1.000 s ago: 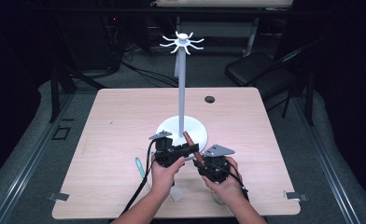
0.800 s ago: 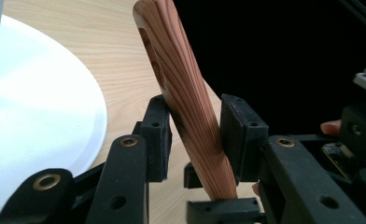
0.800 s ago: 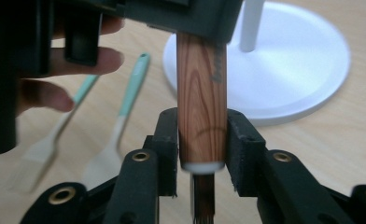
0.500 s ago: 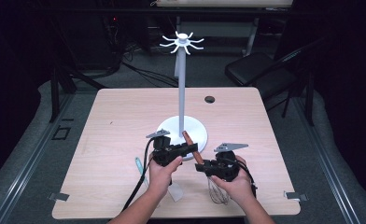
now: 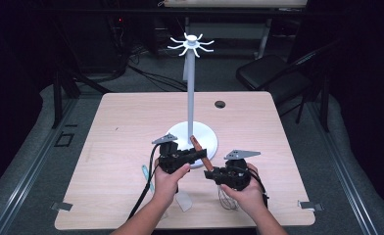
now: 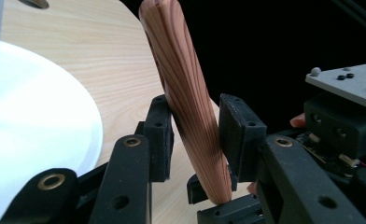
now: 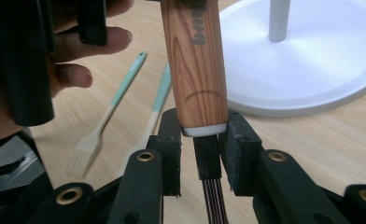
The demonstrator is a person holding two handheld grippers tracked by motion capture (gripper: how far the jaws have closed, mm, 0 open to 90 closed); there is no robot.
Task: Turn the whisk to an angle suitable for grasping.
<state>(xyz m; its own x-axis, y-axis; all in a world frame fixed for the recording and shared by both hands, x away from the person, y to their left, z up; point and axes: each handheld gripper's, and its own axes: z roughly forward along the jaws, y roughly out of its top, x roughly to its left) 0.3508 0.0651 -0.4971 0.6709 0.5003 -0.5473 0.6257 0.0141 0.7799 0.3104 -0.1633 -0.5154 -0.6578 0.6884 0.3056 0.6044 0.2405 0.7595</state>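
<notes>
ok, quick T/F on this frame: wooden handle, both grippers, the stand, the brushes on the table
1. Both grippers hold the same wooden handle. True: the left gripper clamps its middle and the right gripper its lower end.
2. The handle hangs from a hook of the stand. False: it is down between the grippers, above the table.
3. Wires run on below the handle's end. True: thin wires pass between the right gripper's jaws.
4. The teal-handled brush is in the left gripper. False: it lies on the table.
5. The stand's white base rests on the table. True.
</notes>
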